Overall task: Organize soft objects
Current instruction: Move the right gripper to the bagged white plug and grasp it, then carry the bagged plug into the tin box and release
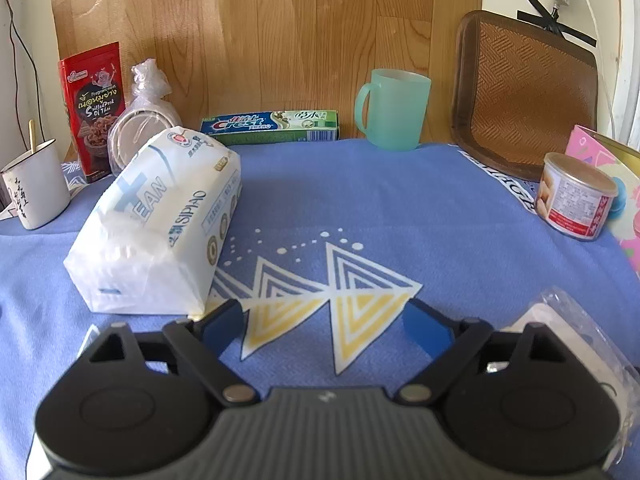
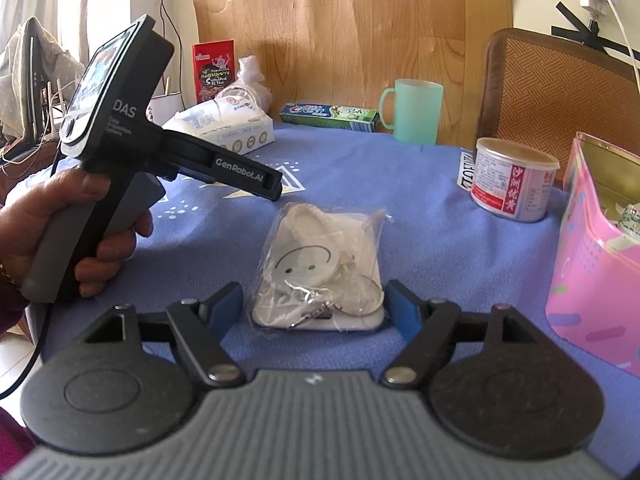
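Note:
A white tissue pack (image 1: pixel 160 224) lies on the blue tablecloth (image 1: pixel 400 208), left of and just ahead of my open, empty left gripper (image 1: pixel 326 328). It also shows far back in the right wrist view (image 2: pixel 228 128). A clear bag holding a white smiley pouch (image 2: pixel 320 268) lies on the cloth (image 2: pixel 440 248); its near end sits between the open jaws of my right gripper (image 2: pixel 318 308). In the left wrist view the bag (image 1: pixel 576 344) lies at the right. The left gripper (image 2: pixel 276 190) is seen hand-held left of the bag.
A pink box (image 2: pixel 596 264) stands at the right with a tin can (image 2: pixel 514 180) beside it. At the back are a green mug (image 1: pixel 394 110), a toothpaste box (image 1: pixel 272 126), a red snack pouch (image 1: pixel 94 108), a bagged bowl (image 1: pixel 140 120) and a white cup (image 1: pixel 36 188). A woven mat (image 1: pixel 524 92) leans on the wall.

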The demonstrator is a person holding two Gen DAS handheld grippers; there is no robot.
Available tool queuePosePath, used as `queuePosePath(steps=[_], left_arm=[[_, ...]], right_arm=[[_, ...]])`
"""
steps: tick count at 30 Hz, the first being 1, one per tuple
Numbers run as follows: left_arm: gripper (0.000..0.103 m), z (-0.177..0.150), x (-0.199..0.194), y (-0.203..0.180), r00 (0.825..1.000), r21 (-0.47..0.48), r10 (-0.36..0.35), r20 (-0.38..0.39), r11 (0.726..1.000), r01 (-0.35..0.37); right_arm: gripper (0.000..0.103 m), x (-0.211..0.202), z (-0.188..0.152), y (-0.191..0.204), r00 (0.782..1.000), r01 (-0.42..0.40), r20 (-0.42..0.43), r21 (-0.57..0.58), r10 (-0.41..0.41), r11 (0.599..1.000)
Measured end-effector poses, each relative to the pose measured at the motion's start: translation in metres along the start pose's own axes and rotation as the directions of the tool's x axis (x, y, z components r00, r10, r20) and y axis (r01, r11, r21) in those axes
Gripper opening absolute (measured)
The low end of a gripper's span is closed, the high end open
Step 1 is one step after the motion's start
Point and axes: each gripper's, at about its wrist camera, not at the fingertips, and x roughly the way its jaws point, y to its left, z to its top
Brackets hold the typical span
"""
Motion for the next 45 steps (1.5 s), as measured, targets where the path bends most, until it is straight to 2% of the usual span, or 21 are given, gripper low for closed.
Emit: queuePosePath(steps=[18, 20, 21, 24, 28, 31, 34, 37, 38, 40, 43, 45], left_arm=[[0.096, -0.001, -0.003, 0.002, 1.000, -0.009, 0.020, -0.022, 1.000, -0.020], [0.095, -0.001, -0.010, 0.006, 0.999, -0.038, -0.005, -0.053, 0.999, 0.003], [0.095, -0.001, -0.016, 0.009, 0.997, -0.068, -0.039, -0.074, 0.997, 0.034], [0.088, -0.001, -0.036, 0.020, 0.967, -0.197, -0.233, -0.100, 0.957, 0.211], [0.079, -0.005, -0.053, 0.009, 0.933, -0.200, -0.341, -0.111, 0.928, 0.315], [0.071, -0.012, -0.049, -0.006, 0.894, -0.209, -0.418, -0.163, 0.900, 0.383], [0.070, -0.016, -0.051, -0.025, 0.902, -0.176, -0.401, -0.162, 0.911, 0.373], [0.059, -0.017, -0.052, -0.046, 0.874, -0.141, -0.450, -0.181, 0.892, 0.430], [0.058, -0.015, -0.052, -0.051, 0.880, -0.125, -0.439, -0.183, 0.898, 0.422], [0.057, -0.007, -0.057, -0.060, 0.879, -0.105, -0.445, -0.175, 0.896, 0.432], [0.056, 0.012, -0.074, -0.073, 0.864, -0.071, -0.488, -0.121, 0.873, 0.483], [0.056, 0.031, -0.086, -0.094, 0.851, -0.008, -0.519, -0.073, 0.854, 0.520]], right_arm=[[0.079, -0.001, -0.001, -0.002, 1.000, -0.007, 0.017, 0.026, 0.007, 1.000], [0.079, -0.001, -0.001, -0.002, 1.000, -0.008, 0.019, 0.027, 0.007, 1.000], [0.079, -0.001, -0.002, -0.001, 1.000, -0.005, 0.020, 0.028, 0.005, 1.000], [0.079, -0.001, -0.002, -0.001, 1.000, -0.007, 0.023, 0.029, 0.006, 1.000], [0.079, 0.000, -0.001, -0.001, 1.000, -0.011, 0.020, 0.032, 0.011, 0.999], [0.079, 0.000, -0.001, 0.001, 1.000, -0.006, 0.020, 0.026, 0.005, 1.000], [0.073, 0.000, -0.002, -0.001, 1.000, -0.005, 0.024, 0.026, 0.004, 1.000], [0.071, -0.001, -0.004, 0.003, 1.000, -0.002, 0.030, 0.001, 0.002, 1.000], [0.071, -0.002, -0.004, 0.004, 0.999, 0.001, 0.037, -0.009, -0.001, 1.000], [0.070, -0.006, -0.006, 0.008, 0.998, 0.037, 0.057, -0.028, -0.035, 0.999], [0.070, -0.020, -0.007, 0.005, 0.988, 0.096, 0.123, -0.026, -0.092, 0.995], [0.070, -0.034, -0.001, -0.003, 0.973, 0.140, 0.185, -0.009, -0.136, 0.990]])
